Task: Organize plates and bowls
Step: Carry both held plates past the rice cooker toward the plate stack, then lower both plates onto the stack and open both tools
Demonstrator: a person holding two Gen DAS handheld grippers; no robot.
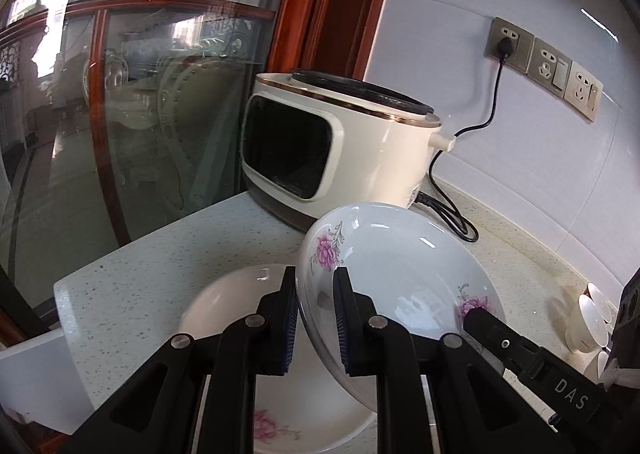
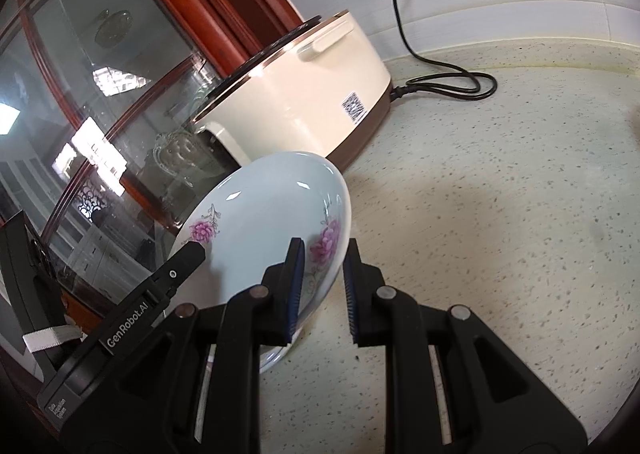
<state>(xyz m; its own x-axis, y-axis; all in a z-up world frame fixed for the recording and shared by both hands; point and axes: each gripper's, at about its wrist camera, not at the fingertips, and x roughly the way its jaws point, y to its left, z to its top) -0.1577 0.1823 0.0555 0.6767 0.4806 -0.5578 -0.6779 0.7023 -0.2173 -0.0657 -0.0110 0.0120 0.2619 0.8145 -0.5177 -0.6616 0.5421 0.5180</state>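
Speckled pale stone forms the surface (image 1: 168,254), which ends at a curved glass partition with a red-brown wooden frame (image 1: 316,1) on one side and a white tiled wall on the other. Against that corner stands a cream rice cooker (image 1: 340,157) with a dark display window, its black cord (image 1: 492,93) running up to a row of wall sockets (image 1: 544,67) and looping on the stone behind the cooker. Both claws grasp one white plate with pink flowers (image 1: 392,266), carried tilted above the surface. The left claw (image 1: 316,318) is clenched on the plate's rim near one flower, one pad inside the dish and one against its underside. The right claw (image 2: 322,286) pinches the opposite rim next to another flower, and from its own camera the plate (image 2: 272,221) stands steeply on edge in front of the cooker (image 2: 304,93). In the left view one finger of the right claw (image 1: 492,330) lies across the plate's far rim. Beneath the raised plate, a second white plate with the same pink flower (image 1: 240,306) rests flat on the surface near its edge. At the far right of the left view a few small white cups (image 1: 592,314) sit close together on the stone.
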